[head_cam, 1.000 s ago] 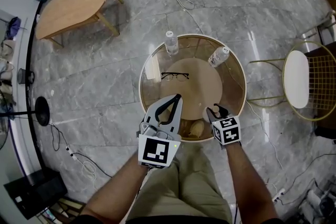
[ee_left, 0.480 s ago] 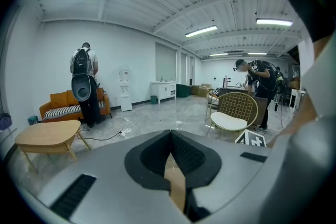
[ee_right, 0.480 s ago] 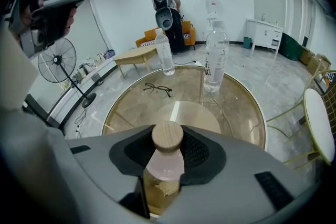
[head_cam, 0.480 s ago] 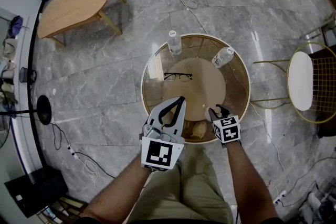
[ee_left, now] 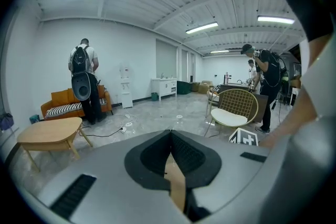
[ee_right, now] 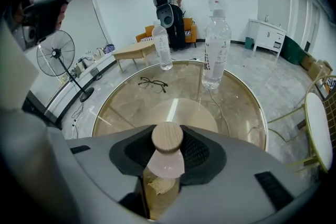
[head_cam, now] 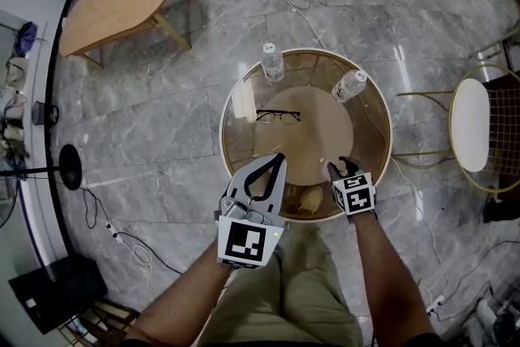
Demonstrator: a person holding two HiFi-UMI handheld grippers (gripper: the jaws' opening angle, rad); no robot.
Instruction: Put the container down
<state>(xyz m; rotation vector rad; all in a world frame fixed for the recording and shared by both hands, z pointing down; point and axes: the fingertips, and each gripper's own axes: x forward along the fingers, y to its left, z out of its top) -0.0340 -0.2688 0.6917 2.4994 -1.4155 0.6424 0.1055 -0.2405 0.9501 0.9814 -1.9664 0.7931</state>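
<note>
The container [ee_right: 164,162] is a small clear jar with a round wooden lid [ee_right: 167,137] and tan contents. My right gripper [ee_right: 167,152] is shut on it just under the lid. In the head view the right gripper [head_cam: 341,168] hovers over the near right part of the round glass table [head_cam: 388,134], and the jar is hidden behind the jaws. Whether the jar touches the glass I cannot tell. My left gripper [head_cam: 279,158] is held over the table's near edge, tilted upward, with its jaws pressed together and nothing between them [ee_left: 171,136].
On the table lie a pair of glasses [head_cam: 278,116] and stand two water bottles [head_cam: 272,62] [head_cam: 349,84], one tilted-looking at the right. A gold wire chair [head_cam: 475,126] is to the right, a wooden coffee table [head_cam: 118,6] far left. People stand in the room.
Both grippers have crept slightly forward over the table's near edge. The right gripper keeps its hold on the container; the left stays shut.
</note>
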